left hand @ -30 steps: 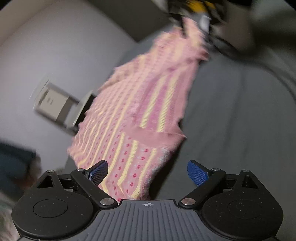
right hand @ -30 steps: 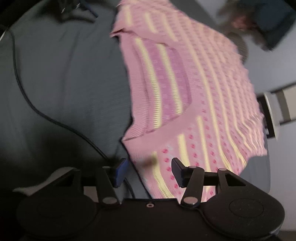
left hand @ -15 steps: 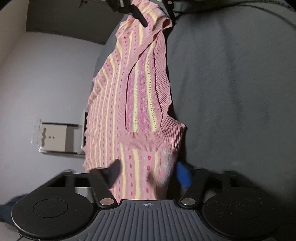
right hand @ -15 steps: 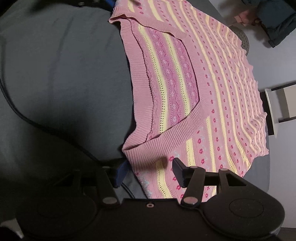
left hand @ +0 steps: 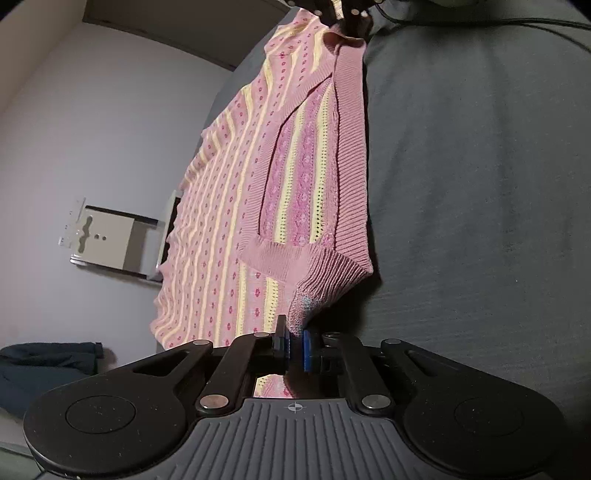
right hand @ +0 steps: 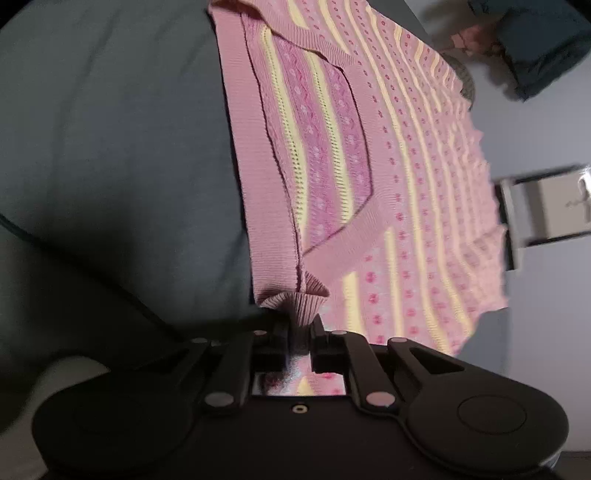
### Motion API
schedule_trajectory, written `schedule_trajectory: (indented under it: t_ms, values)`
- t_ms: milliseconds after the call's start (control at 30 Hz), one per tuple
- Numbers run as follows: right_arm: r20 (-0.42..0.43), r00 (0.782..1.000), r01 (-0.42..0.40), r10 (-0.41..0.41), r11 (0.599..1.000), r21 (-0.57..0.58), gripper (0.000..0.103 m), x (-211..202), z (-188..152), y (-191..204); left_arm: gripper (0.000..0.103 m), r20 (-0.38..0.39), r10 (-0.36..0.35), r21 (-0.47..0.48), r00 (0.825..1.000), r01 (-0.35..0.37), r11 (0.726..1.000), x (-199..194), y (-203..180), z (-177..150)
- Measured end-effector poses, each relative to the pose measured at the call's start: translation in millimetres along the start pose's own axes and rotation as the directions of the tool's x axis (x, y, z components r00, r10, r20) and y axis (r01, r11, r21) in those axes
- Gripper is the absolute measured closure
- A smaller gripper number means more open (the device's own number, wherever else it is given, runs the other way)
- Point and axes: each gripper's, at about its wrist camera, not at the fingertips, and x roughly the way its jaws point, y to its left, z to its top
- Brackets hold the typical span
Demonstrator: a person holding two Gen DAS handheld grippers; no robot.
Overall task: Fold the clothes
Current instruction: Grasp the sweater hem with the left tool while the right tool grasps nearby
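Note:
A pink knitted top with yellow stripes and red dots lies spread on a dark grey cloth surface. Its ribbed neckline band runs along the surface side. My left gripper is shut on one ribbed shoulder corner of the top. In the right wrist view the same top stretches away from me, and my right gripper is shut on the opposite ribbed shoulder corner. At the top of the left wrist view the other gripper shows, dark, at the garment's far corner.
The grey surface is wide on the neckline side. The garment's hem hangs past the surface edge. Beyond are a white wall, a pale box-like fixture and a dark blue garment. A thin black cable crosses the cloth.
Both grippers were open around the shoulder corners; both have now shut on the ribbed fabric. The top has been pulled taut and lies flatter.

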Motion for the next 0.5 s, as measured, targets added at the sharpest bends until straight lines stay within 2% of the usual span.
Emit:
schedule_trajectory:
  t_ms: [133, 267, 333, 500]
  values:
    - [0.028, 0.989, -0.149, 0.148, 0.989, 0.013, 0.094, -9.3, -2.1, -7.5, 0.098, 0.025, -0.077, 0.005, 0.997, 0.076, 0.997, -9.9, 4.4, -2.9]
    - [0.028, 0.968, -0.249, 0.249, 0.968, -0.009, 0.096, -17.6, -1.7, -15.0, 0.098, 0.046, -0.159, -0.003, 0.986, 0.159, 0.987, -23.9, 10.7, -8.7]
    - [0.023, 0.958, -0.287, 0.287, 0.958, -0.017, 0.096, -18.9, -1.9, -17.6, 0.098, 0.061, -0.202, -0.017, 0.978, 0.203, 0.979, -29.4, 18.9, -12.5]
    - [0.004, 0.940, -0.340, 0.340, 0.940, -0.024, 0.096, -19.7, -1.3, -23.4, 0.098, 0.069, -0.255, 0.002, 0.964, 0.255, 0.967, -38.0, 30.9, -16.3]
